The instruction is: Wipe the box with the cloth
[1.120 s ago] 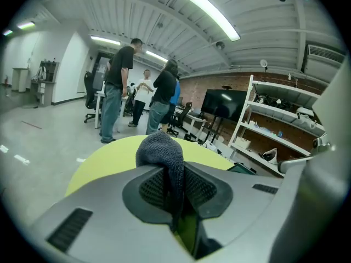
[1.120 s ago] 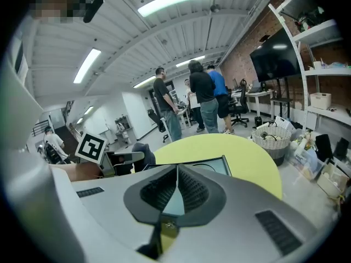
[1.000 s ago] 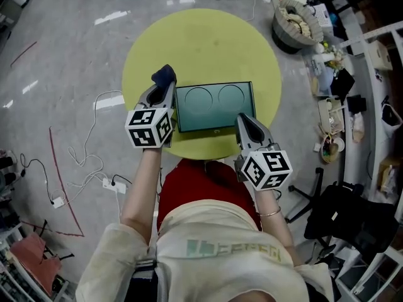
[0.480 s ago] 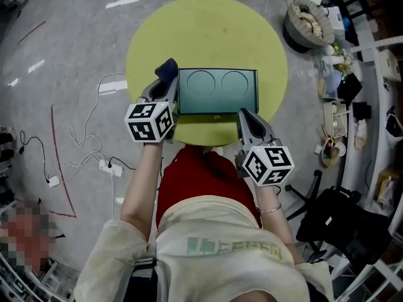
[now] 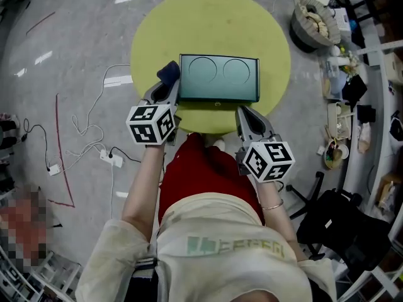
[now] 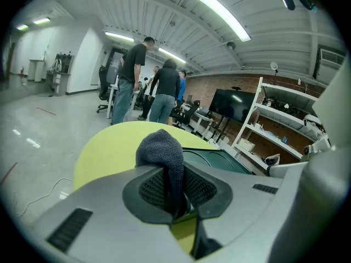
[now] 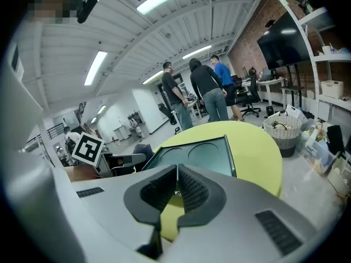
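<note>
A flat dark green box [image 5: 218,77] with two circles on its lid lies on the round yellow-green table [image 5: 208,24]; it also shows in the right gripper view [image 7: 192,155] and the left gripper view [image 6: 219,160]. My left gripper [image 5: 166,88] is shut on a dark blue cloth [image 5: 168,73], which bulges up between the jaws [image 6: 162,149], just left of the box's left end. My right gripper [image 5: 247,119] is shut with nothing in it [image 7: 176,188], near the table's front edge, below the box's right part.
Cables [image 5: 94,150] run over the grey floor to the left. A basket [image 5: 313,17] and shelves with clutter [image 5: 352,93] stand at the right, a black chair [image 5: 340,219] at the lower right. Several people [image 6: 148,89] stand far behind the table.
The view has shifted so the table and box sit higher in the frame. Both grippers keep their places beside the box, the left one still holding the cloth.
</note>
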`<state>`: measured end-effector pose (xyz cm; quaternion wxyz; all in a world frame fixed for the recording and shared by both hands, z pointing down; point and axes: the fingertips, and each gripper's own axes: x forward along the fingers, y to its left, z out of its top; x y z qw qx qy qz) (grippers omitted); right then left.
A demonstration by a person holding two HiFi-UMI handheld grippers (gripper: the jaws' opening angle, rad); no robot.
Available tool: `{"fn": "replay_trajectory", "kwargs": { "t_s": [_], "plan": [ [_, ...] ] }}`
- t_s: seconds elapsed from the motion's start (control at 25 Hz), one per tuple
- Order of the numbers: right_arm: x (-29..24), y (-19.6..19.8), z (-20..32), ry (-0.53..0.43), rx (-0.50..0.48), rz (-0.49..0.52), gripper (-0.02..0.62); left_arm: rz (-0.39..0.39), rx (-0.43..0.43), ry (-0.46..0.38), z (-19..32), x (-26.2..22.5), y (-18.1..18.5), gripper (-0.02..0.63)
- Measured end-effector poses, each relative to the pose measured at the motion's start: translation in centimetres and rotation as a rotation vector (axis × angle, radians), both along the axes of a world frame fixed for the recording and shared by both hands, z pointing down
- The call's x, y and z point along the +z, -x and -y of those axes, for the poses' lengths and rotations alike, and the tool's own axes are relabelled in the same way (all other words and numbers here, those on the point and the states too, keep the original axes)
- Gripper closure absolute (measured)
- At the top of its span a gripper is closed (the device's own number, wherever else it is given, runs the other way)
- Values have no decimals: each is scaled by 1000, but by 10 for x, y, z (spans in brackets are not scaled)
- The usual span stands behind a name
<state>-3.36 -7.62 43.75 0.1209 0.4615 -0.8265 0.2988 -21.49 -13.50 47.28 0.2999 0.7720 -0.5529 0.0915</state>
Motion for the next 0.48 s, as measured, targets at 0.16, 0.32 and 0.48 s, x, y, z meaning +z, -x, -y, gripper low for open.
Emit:
{"fn": "replay_trajectory", "kwargs": {
  "t_s": [0.16, 0.32, 0.48],
  "plan": [
    [0, -5, -12, -2, -22, 9, 557, 10, -17, 1, -19, -1, -5, 541],
    [-1, -11, -21, -2, -41, 16, 557, 20, -38, 5, -37, -2, -10, 541],
    [-1, -19, -32, -2, -66, 22, 557, 24, -57, 9, -55, -2, -19, 541]
  ]
}}
